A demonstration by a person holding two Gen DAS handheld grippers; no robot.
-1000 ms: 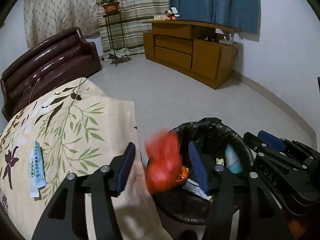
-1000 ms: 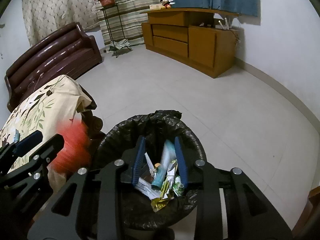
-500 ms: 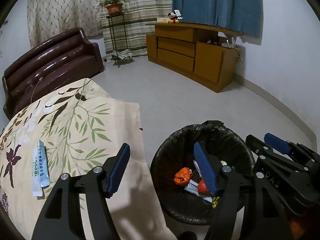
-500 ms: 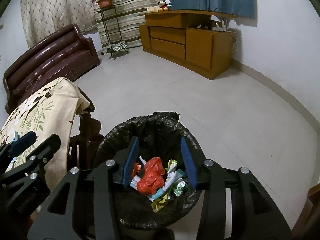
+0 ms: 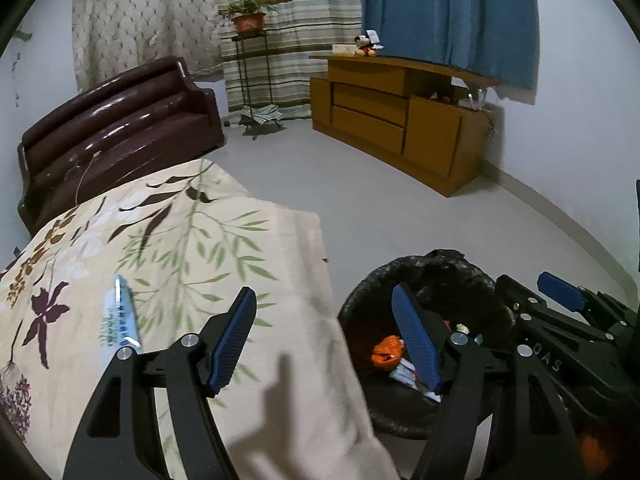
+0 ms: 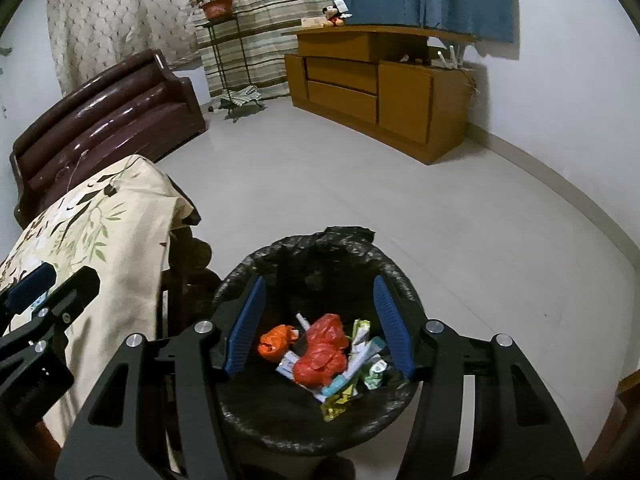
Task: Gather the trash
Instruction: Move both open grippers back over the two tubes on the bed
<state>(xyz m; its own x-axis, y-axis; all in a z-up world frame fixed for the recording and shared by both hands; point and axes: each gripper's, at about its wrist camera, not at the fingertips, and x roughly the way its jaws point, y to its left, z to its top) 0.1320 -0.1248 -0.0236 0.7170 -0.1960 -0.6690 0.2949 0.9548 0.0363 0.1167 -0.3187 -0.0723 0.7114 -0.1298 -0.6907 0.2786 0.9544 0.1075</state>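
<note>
Hovering over one lined bin (image 6: 256, 264): right gripper (image 6: 318, 326) opening, empty. Beside bin, left gripper (image 5: 332, 336) opening, empty. Inside bin: two orange bags (image 6: 320, 354). One tube (image 5: 120, 312) lying beside bin.

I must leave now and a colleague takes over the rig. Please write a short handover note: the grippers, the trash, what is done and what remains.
Left gripper: jaws opening, nothing between them, over the edge of the floral cloth.
Right gripper: jaws opening, empty, above the bin.
Done: red bag, orange bag and several wrappers lie in the bin.
Left: the blue-and-white tube lies on the cloth, untouched. Take it next, probably with the left gripper, which is nearer.
</note>
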